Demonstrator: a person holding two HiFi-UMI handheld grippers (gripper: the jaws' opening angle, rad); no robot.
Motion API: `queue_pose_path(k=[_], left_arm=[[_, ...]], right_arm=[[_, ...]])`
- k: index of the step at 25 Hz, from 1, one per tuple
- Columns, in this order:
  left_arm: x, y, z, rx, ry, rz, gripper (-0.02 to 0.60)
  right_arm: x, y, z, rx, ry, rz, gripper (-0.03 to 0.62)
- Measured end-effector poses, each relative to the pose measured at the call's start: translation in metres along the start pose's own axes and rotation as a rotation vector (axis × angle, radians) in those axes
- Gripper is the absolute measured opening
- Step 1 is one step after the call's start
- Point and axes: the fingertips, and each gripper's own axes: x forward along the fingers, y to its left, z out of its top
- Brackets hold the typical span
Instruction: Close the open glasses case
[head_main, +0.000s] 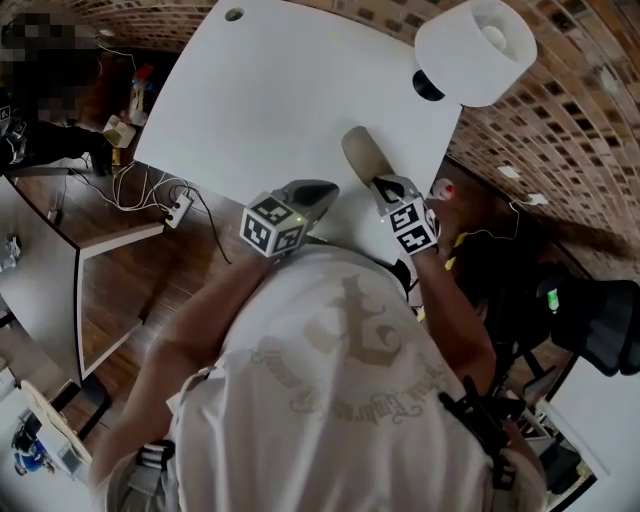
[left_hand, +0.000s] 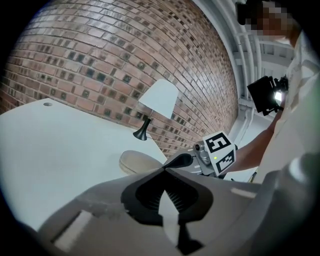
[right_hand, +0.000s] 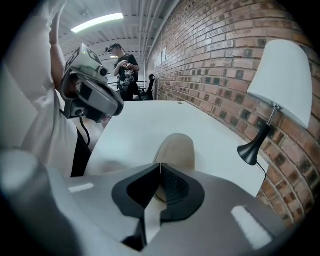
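We are holding both grippers low over the near edge of the white rectangular tabletop (head_main: 260, 90), close to its right-hand corner. The beige, oblong, soft-looking glasses case (head_main: 364, 155) is lying flat by that corner, just inside the right edge and pointing away from us. It is showing a rounded, domed top, and we cannot tell whether its lid is fully down.

The right gripper (head_main: 383, 185) is tilting down at the near end of the case. In the right gripper view its jaws are pressed together, tip against tip, with nothing visible between them. The case (right_hand: 175, 150) is lying directly behind those tips.

The left gripper (head_main: 325, 188) is hovering just beside the case, on its left and apart from it. Its jaws are also pressed together on nothing. From there we are seeing the case (left_hand: 137, 162) and the right gripper (left_hand: 186, 161) next to it.

A lamp with a white shade and black base (head_main: 478, 48) is standing further along the right edge, by the brick wall (right_hand: 220, 45).
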Motion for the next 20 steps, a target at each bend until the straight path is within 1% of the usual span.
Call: queue_pose_path(k=[1,9,14,17,18,20], left_arm=[[0.001,0.0,0.0,0.002,0.002,-0.002,0.003],[0.001,0.002,-0.001,-0.009,0.01,0.0,0.002],[0.002,0.002,-0.002,-0.006,0.013,-0.024,0.003],[-0.003,0.01,0.002,-0.001,0.007,-0.018,0.002],[-0.005,0.012,0.002,0.0,0.006,-0.014,0.002],[-0.005,0.011,0.0,-0.001,0.006,-0.014,0.002]], right_arm=[[0.001,-0.001,0.0,0.016,-0.006,-0.006,0.009],[0.001,-0.003,0.001,0.141,-0.055,-0.026,0.008],[0.002,-0.003,0.001,0.183,-0.026,-0.041,0.008],[0.012,-0.003,0.008,0.201,-0.016,-0.031,0.008],[0.015,-0.002,0.009,0.221,-0.015,-0.021,0.008],[0.014,-0.001,0.007,0.314,-0.017,0.01,0.008]])
